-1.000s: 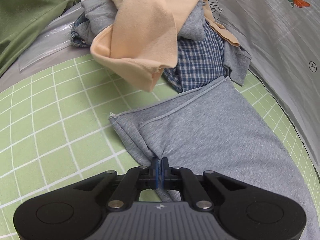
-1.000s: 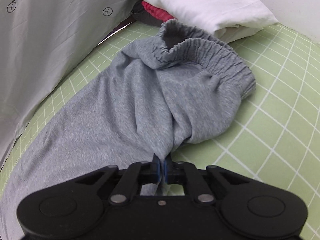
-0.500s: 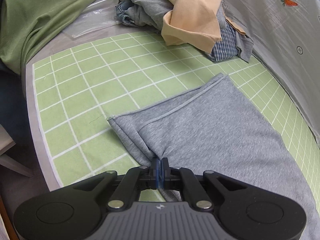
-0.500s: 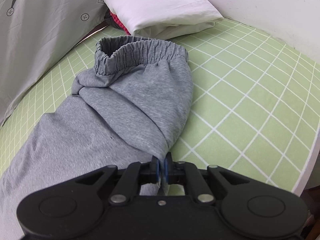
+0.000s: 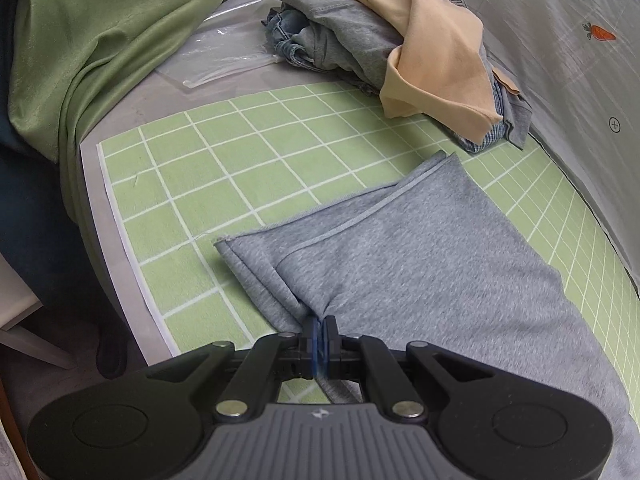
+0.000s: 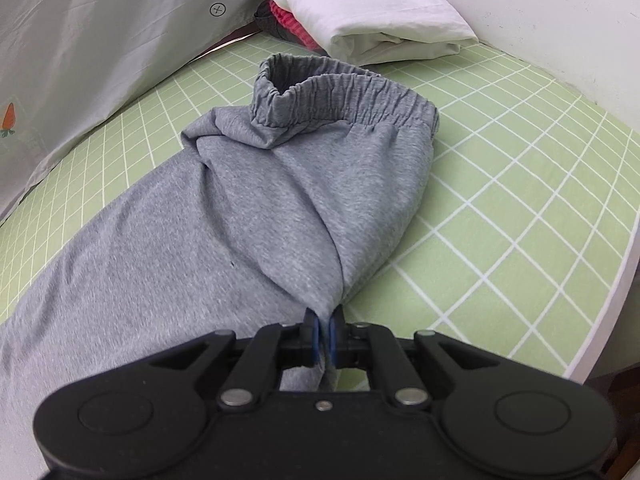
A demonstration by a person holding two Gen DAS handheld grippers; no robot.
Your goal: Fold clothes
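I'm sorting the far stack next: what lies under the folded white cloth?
Under the folded white cloth, a red ribbed fabric and a dark item poke out at its left. The rest is covered.

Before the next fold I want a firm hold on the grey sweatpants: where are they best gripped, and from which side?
Grip the grey sweatpants along their near edge, coming in from the near side, one end each. They lie lengthwise across the mat, so the left gripper pinches by the leg hem and the right gripper pinches below the elastic waistband, where fabric bunches thick enough to hold.

light: even, soft; shadows: faint | focus: sharp | edges: fisheye-bent, dark corners
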